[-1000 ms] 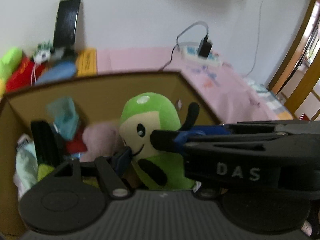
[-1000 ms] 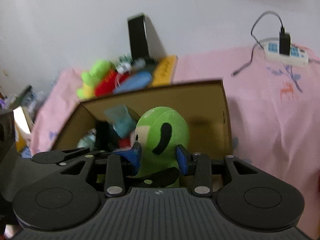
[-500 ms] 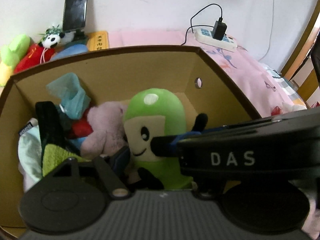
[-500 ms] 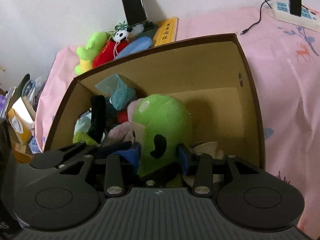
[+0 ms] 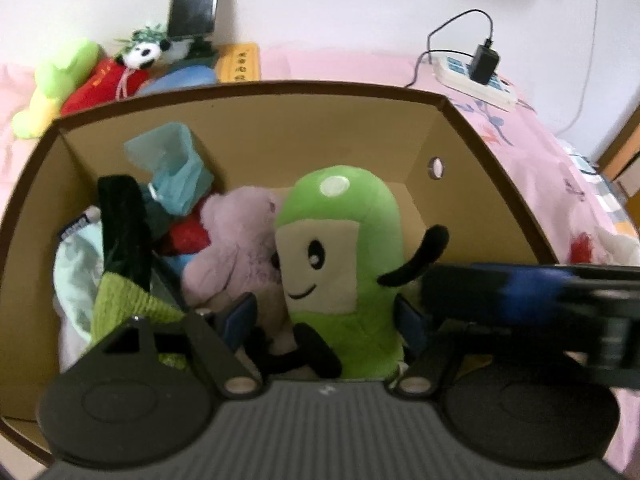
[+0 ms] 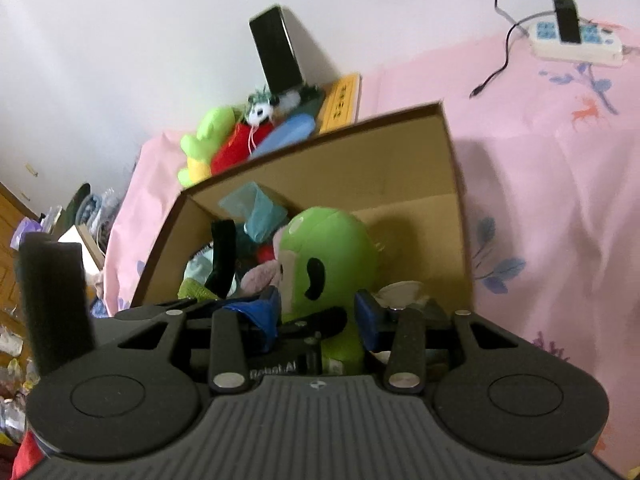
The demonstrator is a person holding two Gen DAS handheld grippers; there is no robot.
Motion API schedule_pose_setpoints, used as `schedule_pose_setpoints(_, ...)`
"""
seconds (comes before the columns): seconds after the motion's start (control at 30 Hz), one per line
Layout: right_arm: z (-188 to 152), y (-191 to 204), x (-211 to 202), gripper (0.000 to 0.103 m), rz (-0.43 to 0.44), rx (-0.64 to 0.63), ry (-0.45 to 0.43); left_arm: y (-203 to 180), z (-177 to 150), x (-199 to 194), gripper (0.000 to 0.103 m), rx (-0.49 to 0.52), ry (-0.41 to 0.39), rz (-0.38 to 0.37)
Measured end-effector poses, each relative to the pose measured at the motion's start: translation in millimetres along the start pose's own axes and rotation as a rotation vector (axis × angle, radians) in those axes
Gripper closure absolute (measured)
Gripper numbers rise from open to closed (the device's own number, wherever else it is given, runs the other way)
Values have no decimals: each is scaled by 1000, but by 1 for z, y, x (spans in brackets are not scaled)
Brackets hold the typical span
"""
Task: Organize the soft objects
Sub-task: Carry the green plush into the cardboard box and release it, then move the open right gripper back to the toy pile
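Green plush stands upright inside cardboard box, touching pink plush at its 9 o'clock. Left gripper: jaws opening, pads flanking the plush's base without pressing. Right gripper: jaws closing, plush between, not clamped. Only the left view shows the face; only the right view shows the bedside clutter at 9 o'clock.

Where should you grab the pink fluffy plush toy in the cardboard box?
Probably by its rounded top, coming straight down from above. The pink fluffy plush toy is wedged between the green smiling plush and bunched cloths, so only its upper bulge shows clear inside the cardboard box.
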State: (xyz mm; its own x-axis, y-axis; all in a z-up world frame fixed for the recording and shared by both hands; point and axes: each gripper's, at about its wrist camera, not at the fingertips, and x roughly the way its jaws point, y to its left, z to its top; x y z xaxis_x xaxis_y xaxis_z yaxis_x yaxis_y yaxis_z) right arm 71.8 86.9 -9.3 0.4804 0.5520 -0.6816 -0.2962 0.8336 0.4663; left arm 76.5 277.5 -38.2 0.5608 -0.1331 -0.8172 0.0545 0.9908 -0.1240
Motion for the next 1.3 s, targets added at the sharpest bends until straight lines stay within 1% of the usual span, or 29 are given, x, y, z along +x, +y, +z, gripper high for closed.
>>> schedule_pose_setpoints(0.1,-1,-12,-13,77,-12,25,-27,-1,0,1,28,3,-15,45)
schedule_pose_setpoints(0.2,-3,-24,-26,77,1,54,-47,0,1,2,27,-41,14,61)
schedule_pose_setpoints(0.3,-5,-30,-37,77,12,50,-62,-13,-1,-1,28,-1,10,91)
schedule_pose_setpoints(0.37,-7,-33,-44,77,24,49,-72,-19,-1,-5,28,4,1,105)
schedule_pose_setpoints(0.53,-7,-43,-55,77,48,44,-81,-31,-4,-27,28,2,-45,113)
schedule_pose_setpoints(0.77,-11,-58,-70,77,74,27,-73,-59,-12,-54,28,21,-107,165)
schedule_pose_setpoints(0.83,-13,-64,-75,77,81,27,-77,-68,-16,-62,28,24,-123,164)
schedule_pose_setpoints(0.93,-16,-73,-84,77,86,19,-85,-83,-21,-72,28,11,-138,141)
schedule_pose_setpoints(1.07,-20,-87,-95,77,88,10,-97,-105,-27,-76,28,6,-141,123)
schedule_pose_setpoints(1.3,-36,-113,-116,77,63,-37,-121,-152,-41,-76,28,48,-140,105)
